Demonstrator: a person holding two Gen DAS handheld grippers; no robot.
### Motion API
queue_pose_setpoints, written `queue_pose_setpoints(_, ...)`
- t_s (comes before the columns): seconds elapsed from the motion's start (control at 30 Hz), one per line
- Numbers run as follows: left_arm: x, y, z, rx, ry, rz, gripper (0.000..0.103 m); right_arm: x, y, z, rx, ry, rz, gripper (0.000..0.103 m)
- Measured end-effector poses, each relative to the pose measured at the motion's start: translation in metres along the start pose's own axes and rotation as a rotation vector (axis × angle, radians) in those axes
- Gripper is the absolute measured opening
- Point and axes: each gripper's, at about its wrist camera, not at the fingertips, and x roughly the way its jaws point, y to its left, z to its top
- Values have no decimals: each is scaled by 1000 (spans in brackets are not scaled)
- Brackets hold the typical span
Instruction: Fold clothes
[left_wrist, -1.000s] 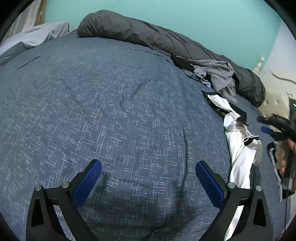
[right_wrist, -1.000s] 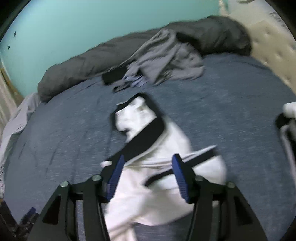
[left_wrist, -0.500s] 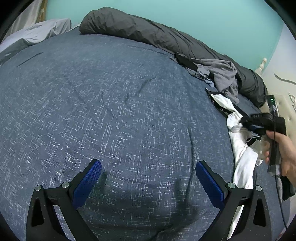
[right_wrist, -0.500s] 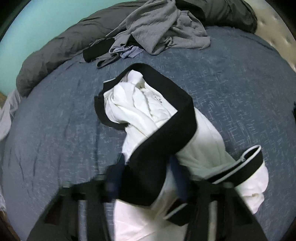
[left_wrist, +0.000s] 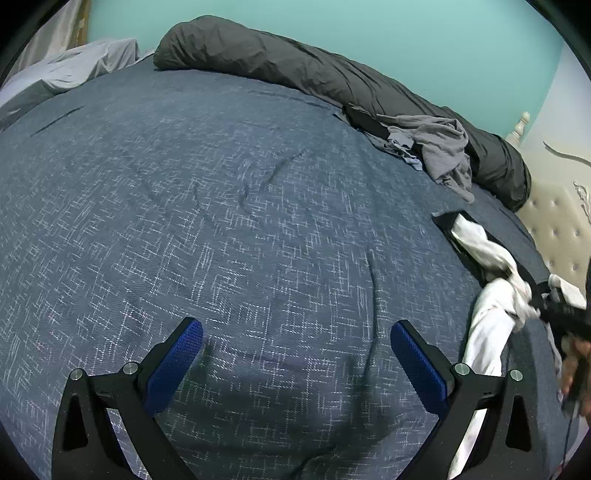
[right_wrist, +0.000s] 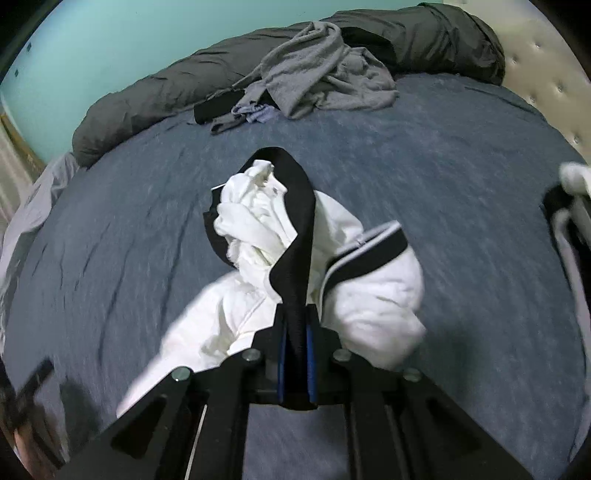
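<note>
A crumpled white garment (right_wrist: 369, 295) with black trim lies on the blue bedspread (left_wrist: 221, 221). My right gripper (right_wrist: 295, 325) is closing its jaws on the garment's black band (right_wrist: 299, 229), and the blue pads press the band between them. In the left wrist view the same garment (left_wrist: 487, 325) lies at the right edge, with the right gripper (left_wrist: 554, 314) and a hand (left_wrist: 576, 365) on it. My left gripper (left_wrist: 295, 326) hovers open over bare bedspread, with nothing between its fingers.
A heap of grey clothes (right_wrist: 321, 77) lies at the far side against a rolled dark duvet (right_wrist: 147, 99). A tufted cream headboard (left_wrist: 554, 221) bounds the right. Another white and black item (right_wrist: 572, 206) shows at the right edge. Pale sheets (left_wrist: 74, 70) lie far left.
The right gripper came down onto the white garment and its jaws closed on the black band, bunching the cloth. The left gripper stayed where it was, open.
</note>
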Motion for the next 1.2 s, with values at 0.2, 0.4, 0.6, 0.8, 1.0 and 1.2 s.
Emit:
queue_pose_setpoints(0.2,2,0,-1,4,4,3,103,-15,-22,-11,8,25,-32,9)
queue_pose_setpoints(0.4,4,-2,-1,12,6,7,103,-27,-18,39,36,-89,-33,42)
queue_pose_setpoints(0.6,5,1,-1,17,11,12,103,24,-12,93,5,4,-49,47)
queue_pose_setpoints(0.8,9,5,0,18,18,15,103,75,-11,109,-35,126,-126,47)
queue_pose_setpoints(1.0,12,2,-2,28,29,12,103,88,-5,102,-92,162,-118,6)
queue_pose_setpoints(1.2,-1,-10,-1,61,5,-8,103,30,37,94,-241,42,-29,4)
